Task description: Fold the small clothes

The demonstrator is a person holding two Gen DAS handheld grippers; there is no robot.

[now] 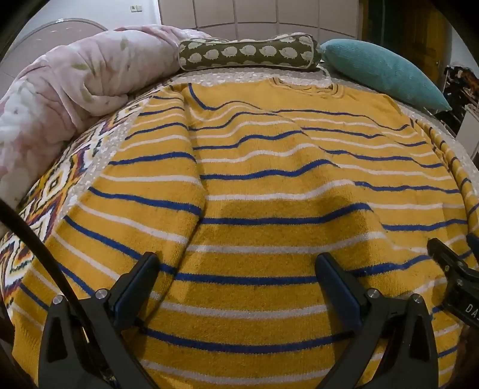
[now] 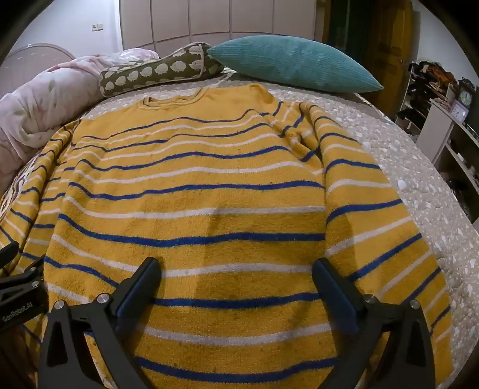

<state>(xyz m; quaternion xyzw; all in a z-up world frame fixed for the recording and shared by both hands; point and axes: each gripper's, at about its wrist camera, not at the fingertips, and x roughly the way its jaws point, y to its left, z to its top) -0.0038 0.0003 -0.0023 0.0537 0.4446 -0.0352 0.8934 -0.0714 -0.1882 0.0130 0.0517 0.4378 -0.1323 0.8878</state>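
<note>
Sweater (image 2: 191,209) lies flat on the bed (image 2: 404,167), under our claws. Our left claw (image 1: 236,269) and right claw (image 2: 235,269) both gape wide, holding nothing. It looks soft and floppy, so we think the sleeve (image 2: 368,209) at 3 o'clock is a good grab. Its bottom edge at 6 o'clock is cut off.

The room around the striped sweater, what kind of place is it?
Most likely a bedroom. The yellow striped sweater lies on a bed, with a teal pillow, a rolled pink quilt and wardrobe doors behind.
</note>
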